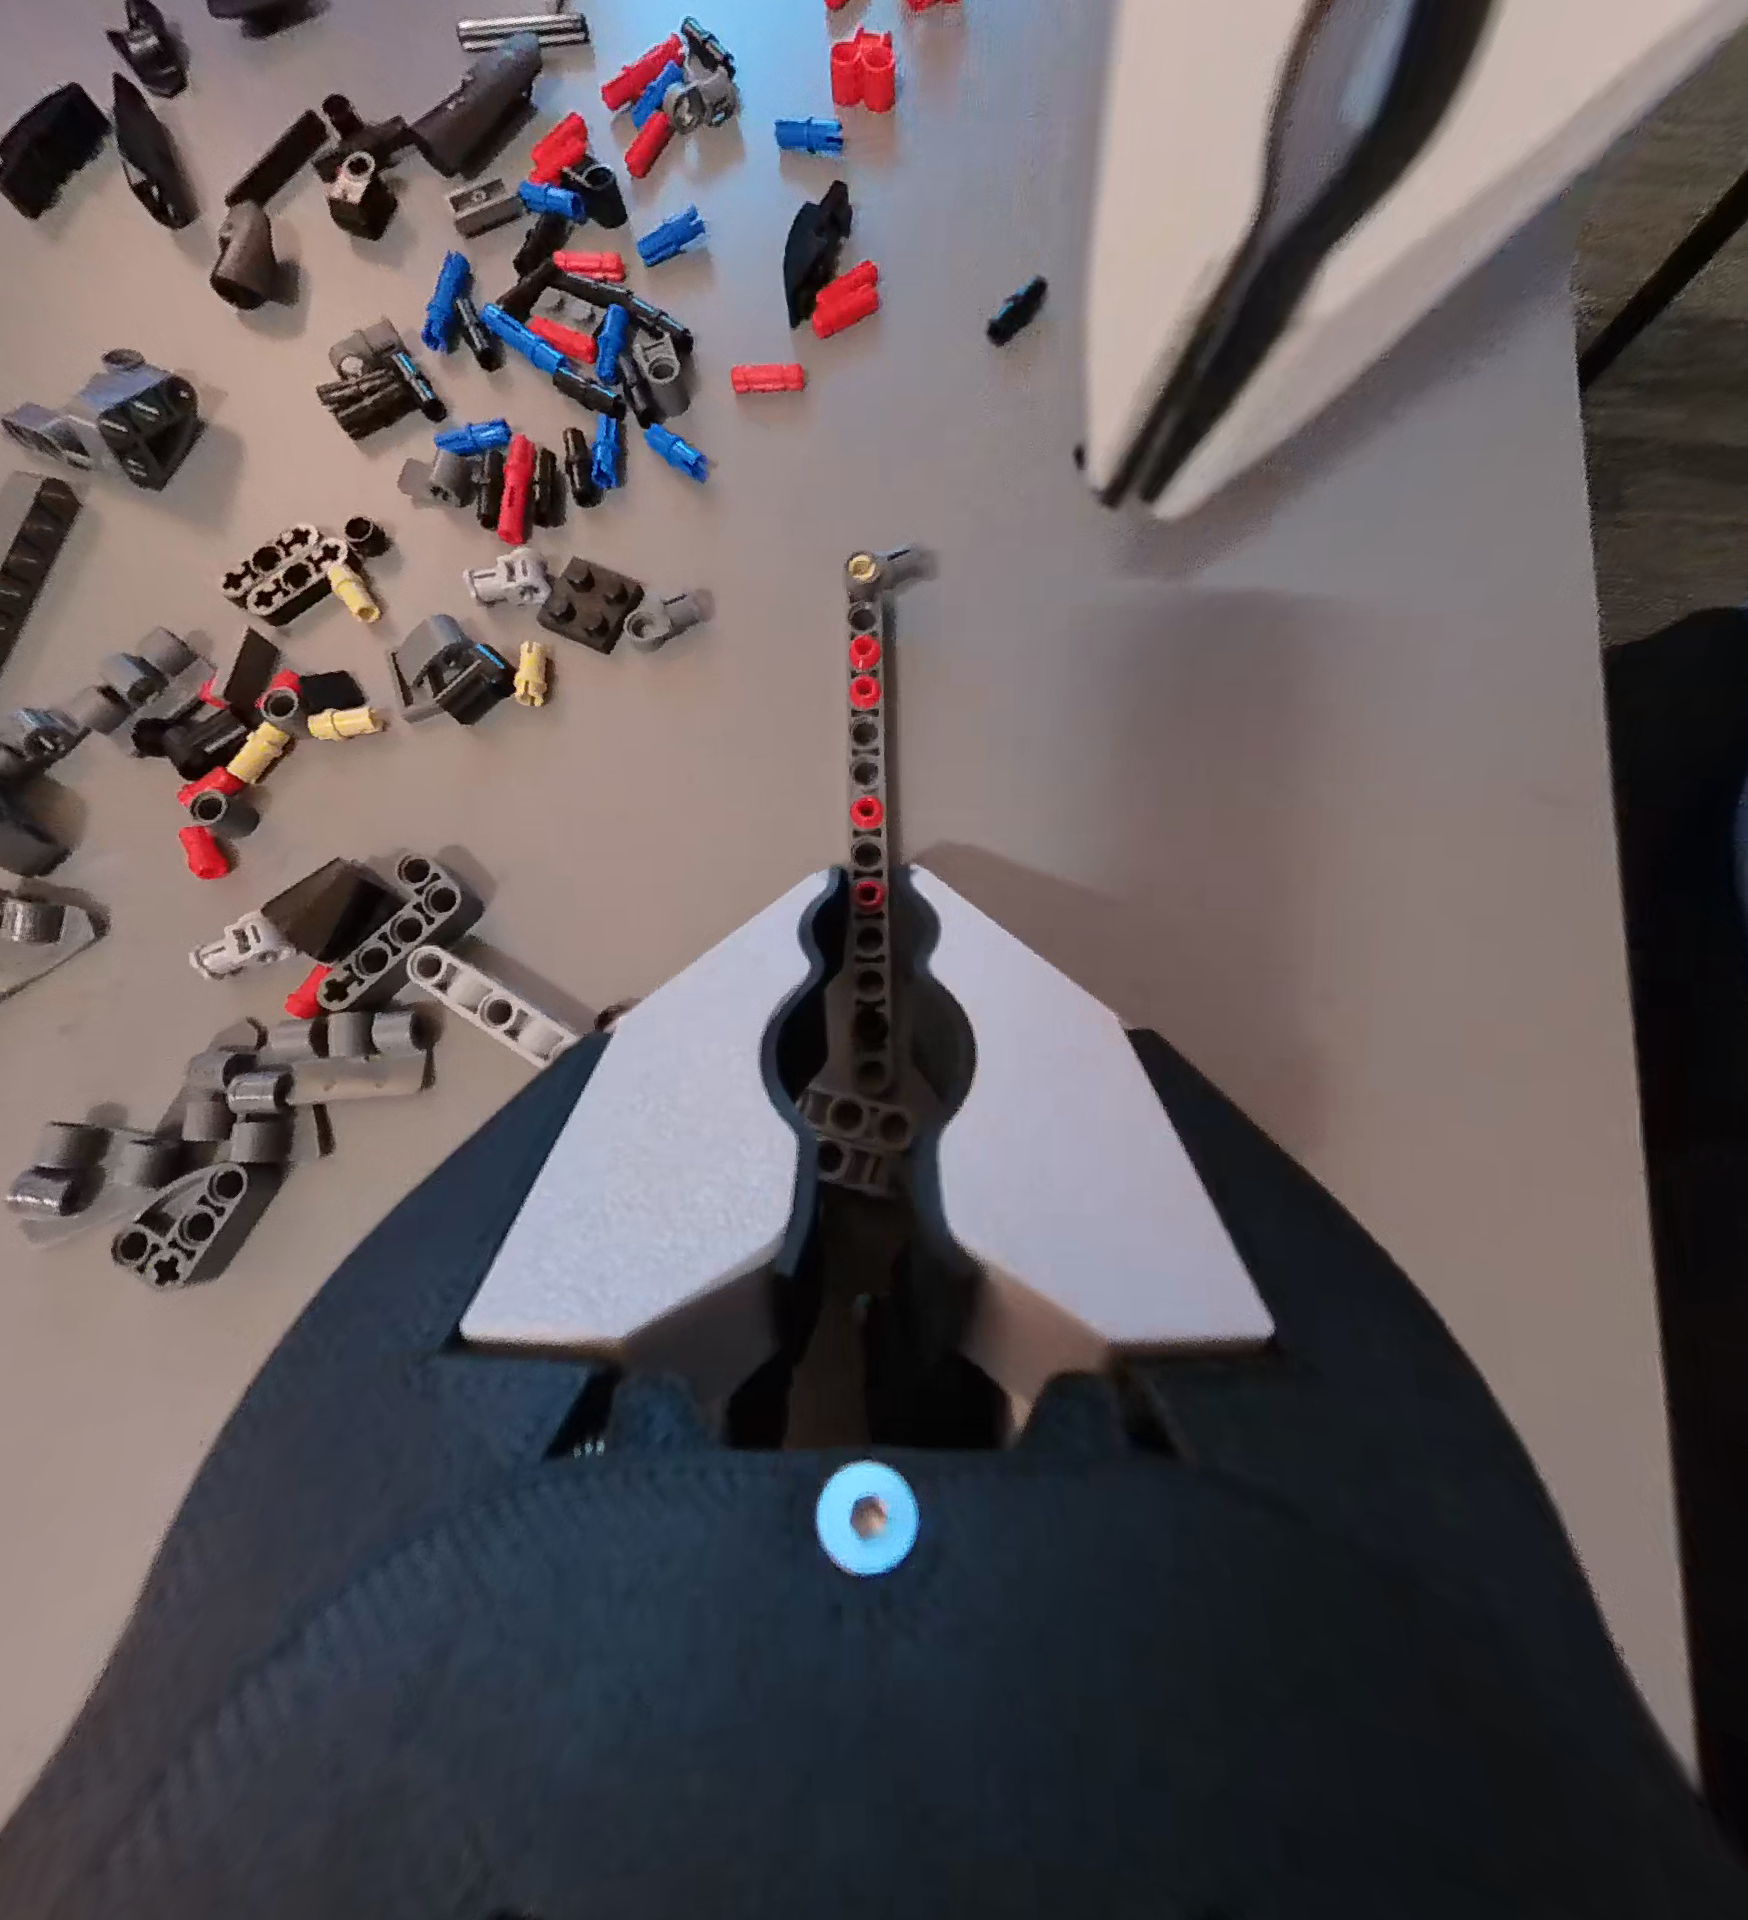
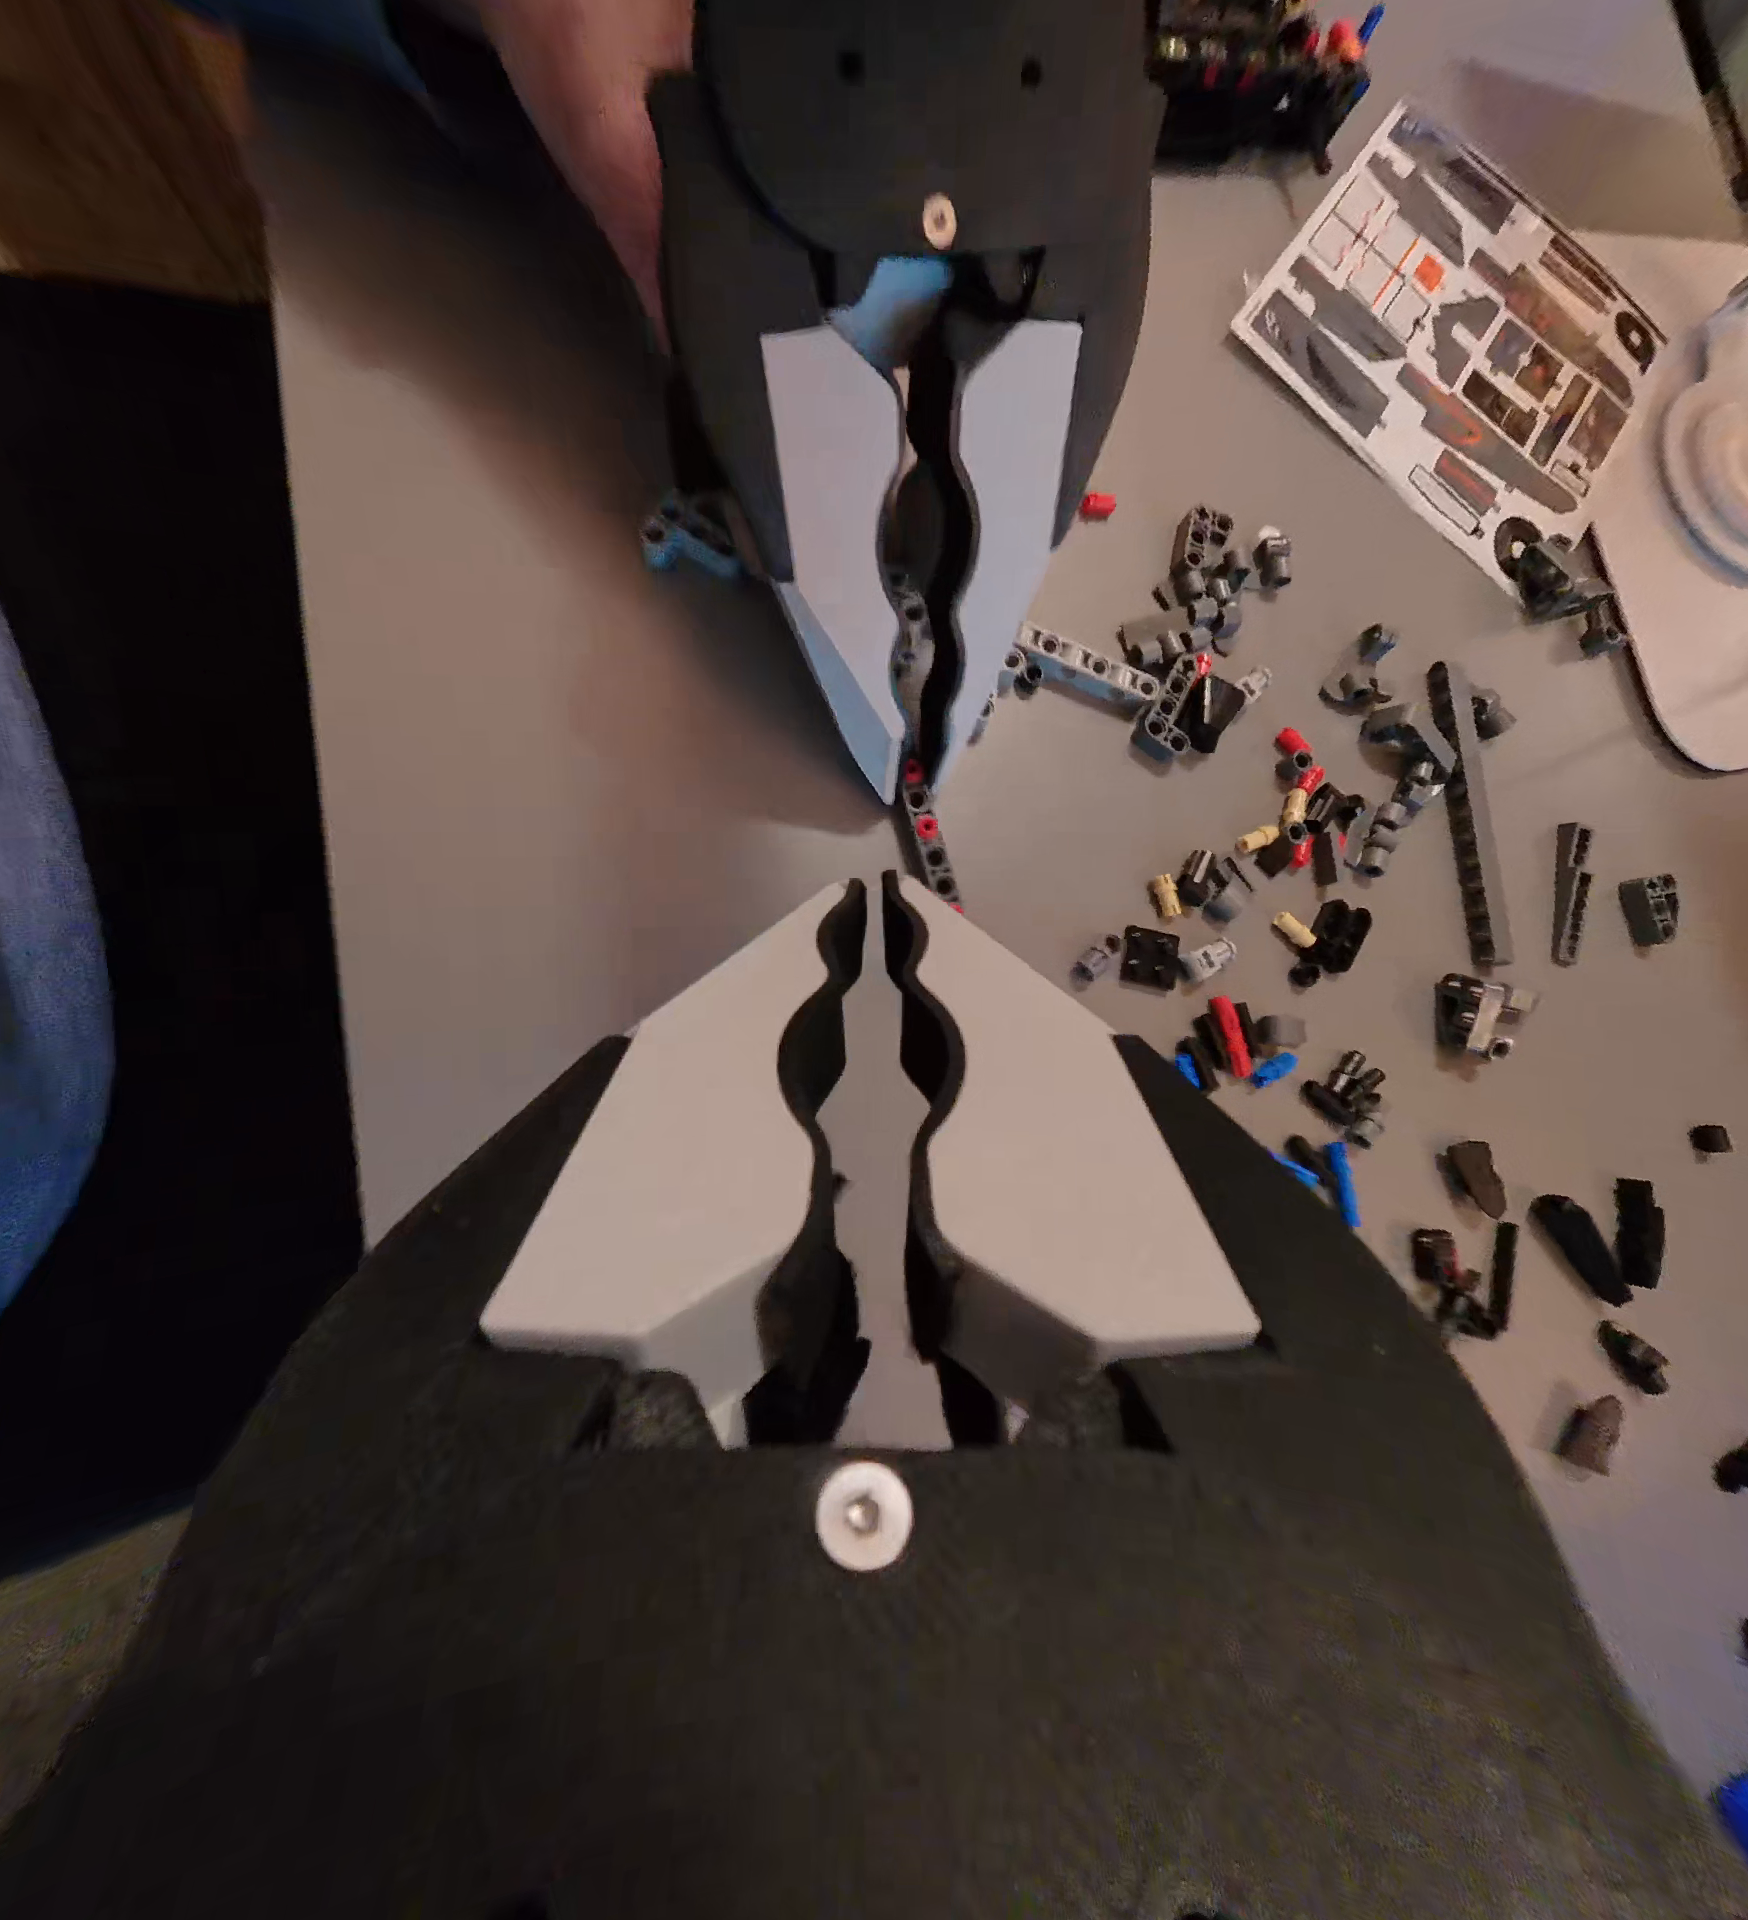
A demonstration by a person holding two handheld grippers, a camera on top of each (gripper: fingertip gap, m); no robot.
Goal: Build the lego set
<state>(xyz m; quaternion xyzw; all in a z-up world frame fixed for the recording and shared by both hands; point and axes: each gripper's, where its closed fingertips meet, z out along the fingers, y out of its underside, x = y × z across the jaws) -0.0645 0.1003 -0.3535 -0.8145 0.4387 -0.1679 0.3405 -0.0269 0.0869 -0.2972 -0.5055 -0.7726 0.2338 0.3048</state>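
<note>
Broadly, a grey bench (image 1: 1265, 779) carries everything shown. Left tool (image 1: 870, 883): black body, pale grey fingers (image 1: 683, 1091), clamped together on a long dark grey beam (image 1: 868, 748) with holes along its length. Red pins sit in several of those holes, and a tan pin (image 1: 861, 566) fills the far end; the beam runs straight forward from the tool, over the bare part of the bench. Right tool (image 2: 875, 883): same build, jaws nearly together with only a thin slit between them, holding nothing; its tip faces the left tool (image 2: 911, 774) point to point, just beside the beam (image 2: 927, 831). A printed sheet (image 2: 1452, 343) lies at the far right of the bench in the right wrist view (a pale holder with a round part rests near it). Loose pieces (image 1: 558, 343), black, grey, blue, red and tan, lie scattered to the left of the beam.
</note>
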